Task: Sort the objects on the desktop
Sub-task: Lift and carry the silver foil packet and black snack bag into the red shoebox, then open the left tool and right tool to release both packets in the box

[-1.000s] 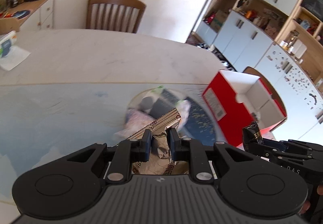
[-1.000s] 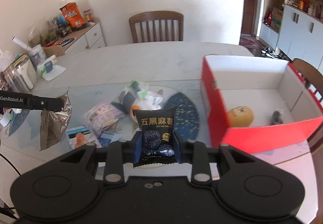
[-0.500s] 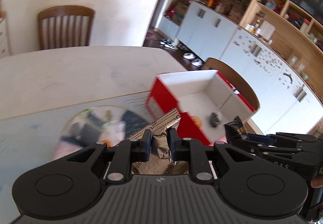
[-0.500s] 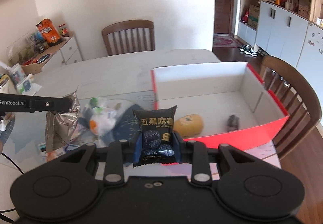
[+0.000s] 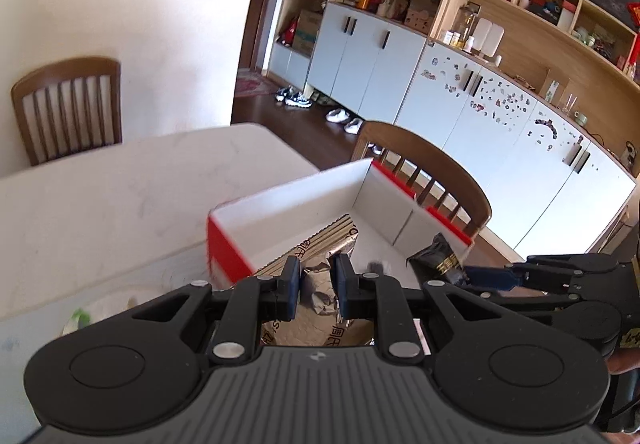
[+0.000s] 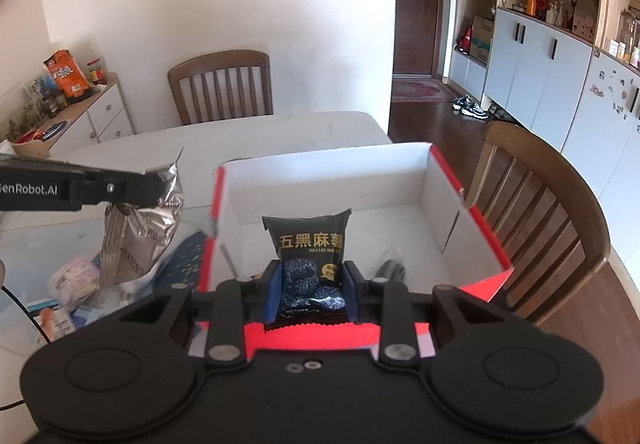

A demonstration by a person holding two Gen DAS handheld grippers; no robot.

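A red box with white inside (image 6: pixel 424 184) (image 5: pixel 288 200) stands on the table. My right gripper (image 6: pixel 312 286) is shut on a black snack packet (image 6: pixel 310 244) and holds it above the box's near wall. My left gripper (image 5: pixel 316 282) is shut on a crumpled silver foil bag (image 5: pixel 320 284), held at the box's left edge; the bag also shows in the right wrist view (image 6: pixel 136 228). A small dark object (image 6: pixel 390 268) lies inside the box, partly hidden. The right gripper with its packet (image 5: pixel 438 258) shows in the left wrist view.
Several loose packets (image 6: pixel 76 280) lie on a glass-topped area left of the box. A wooden chair (image 6: pixel 532 204) stands close to the box's right side, another chair (image 6: pixel 222 86) at the table's far end. A cluttered sideboard (image 6: pixel 60 100) is at far left.
Both grippers have moved right with their loads toward the box. The black packet now hangs over the box's near wall and the foil bag is at its left edge.
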